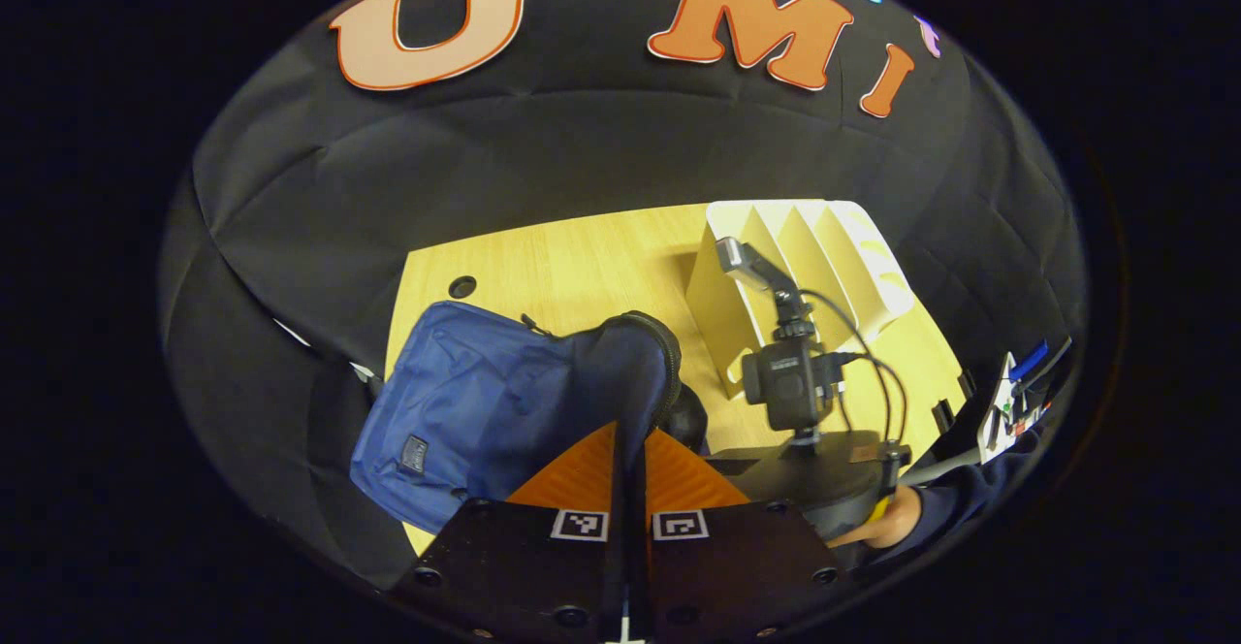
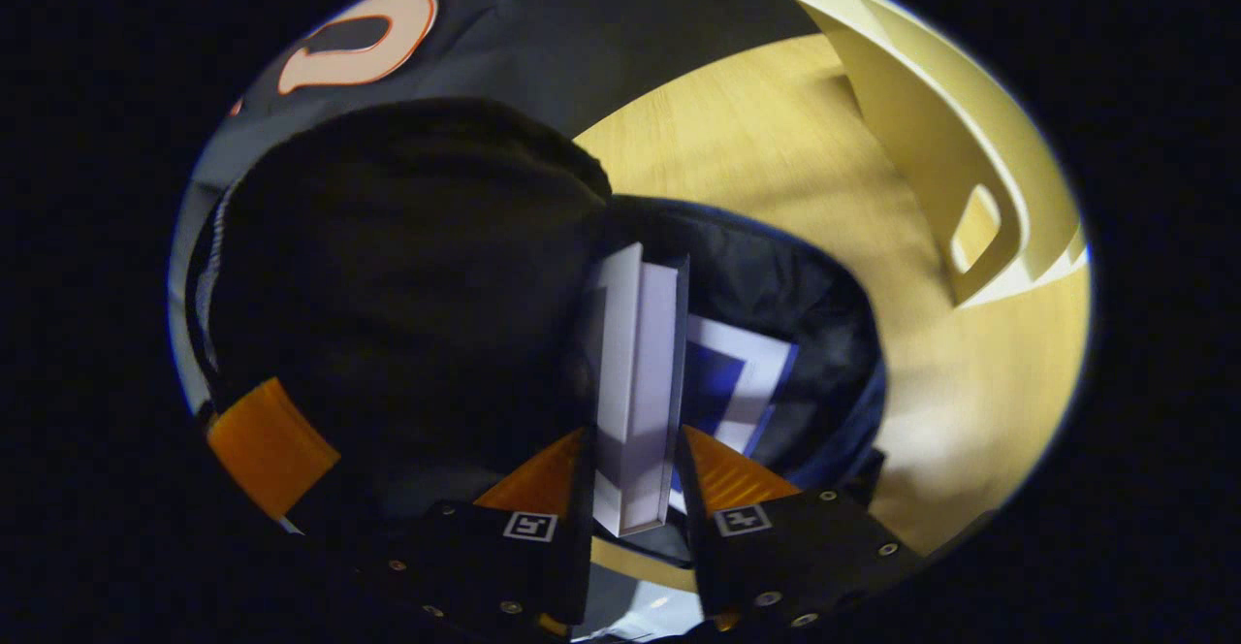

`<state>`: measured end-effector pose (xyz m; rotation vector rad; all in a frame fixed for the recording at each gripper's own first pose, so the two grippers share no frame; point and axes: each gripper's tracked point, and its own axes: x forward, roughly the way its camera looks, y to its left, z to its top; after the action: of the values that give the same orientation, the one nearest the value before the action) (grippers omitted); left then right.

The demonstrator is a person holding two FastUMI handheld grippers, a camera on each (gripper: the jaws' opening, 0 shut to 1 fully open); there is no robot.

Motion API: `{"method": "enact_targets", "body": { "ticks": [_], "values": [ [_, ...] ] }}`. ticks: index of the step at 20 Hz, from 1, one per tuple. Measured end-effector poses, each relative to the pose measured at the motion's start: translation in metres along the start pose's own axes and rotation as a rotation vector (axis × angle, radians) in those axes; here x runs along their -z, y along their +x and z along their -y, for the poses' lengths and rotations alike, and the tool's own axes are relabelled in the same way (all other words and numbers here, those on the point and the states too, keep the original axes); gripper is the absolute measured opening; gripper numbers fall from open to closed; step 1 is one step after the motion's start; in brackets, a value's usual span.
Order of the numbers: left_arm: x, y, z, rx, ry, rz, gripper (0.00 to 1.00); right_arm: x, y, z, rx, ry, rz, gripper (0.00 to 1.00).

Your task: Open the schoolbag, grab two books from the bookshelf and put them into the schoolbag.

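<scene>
We see the right tool (image 2: 632,474) clamped on a thin white stiff-covered book (image 2: 635,382), inside the soft navy fabric schoolbag (image 1: 456,411); left tool (image 1: 628,469) pinches its floppy rim. Book seems rigid, light.

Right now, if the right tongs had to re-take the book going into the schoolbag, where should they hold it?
Probably where the right tongs hold the book now: across its thin closed thickness at the near end, coming from above the schoolbag mouth. The book stands edge-on to the camera, so its flat covers face the two fingers and its far end points down into the bag.
</scene>
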<state>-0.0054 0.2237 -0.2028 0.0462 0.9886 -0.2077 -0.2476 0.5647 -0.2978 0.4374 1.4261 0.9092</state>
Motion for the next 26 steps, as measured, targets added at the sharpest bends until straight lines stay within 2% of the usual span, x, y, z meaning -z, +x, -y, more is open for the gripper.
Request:
{"method": "enact_targets", "body": {
  "ticks": [1,2,4,6,9,11,13,15,16,20,24,26],
  "values": [
    [0.0,0.001,-0.001,0.001,-0.016,-0.001,0.02,-0.005,-0.006,0.001,0.007,-0.037,0.014,0.33],
    [0.001,0.002,0.002,0.008,-0.029,-0.002,0.03,-0.009,-0.014,-0.004,0.008,-0.057,0.025,0.54],
    [0.001,0.004,0.001,0.007,-0.04,0.0,0.02,-0.018,-0.028,0.002,0.023,-0.091,0.056,0.65],
    [0.003,0.005,0.0,0.003,-0.041,-0.001,0.03,-0.03,-0.045,0.017,0.063,-0.129,0.107,0.71],
    [0.004,0.008,0.008,0.006,-0.037,0.002,0.05,-0.055,-0.079,0.04,0.125,-0.141,0.191,0.74],
    [0.004,0.012,0.02,0.027,-0.039,-0.003,0.12,-0.07,-0.1,0.055,0.154,-0.143,0.248,0.77],
    [0.005,0.016,0.025,0.018,-0.036,-0.003,0.18,-0.085,-0.125,0.075,0.19,-0.151,0.298,0.85],
    [0.005,0.018,0.035,0.012,-0.04,0.001,0.23,-0.093,-0.148,0.084,0.183,-0.137,0.344,0.9],
    [0.001,0.02,0.048,0.034,-0.051,0.012,0.32,-0.101,-0.162,0.093,0.196,-0.139,0.378,0.93],
    [-0.013,0.021,0.081,0.043,-0.061,0.053,1.0,-0.121,-0.209,0.123,0.253,-0.186,0.465,0.96],
    [-0.037,0.017,0.11,0.016,-0.067,0.121,0.98,-0.142,-0.25,0.142,0.277,-0.206,0.537,0.96],
    [-0.052,0.012,0.119,-0.023,-0.057,0.177,0.98,-0.151,-0.269,0.148,0.289,-0.235,0.581,0.96]
  ]
}}
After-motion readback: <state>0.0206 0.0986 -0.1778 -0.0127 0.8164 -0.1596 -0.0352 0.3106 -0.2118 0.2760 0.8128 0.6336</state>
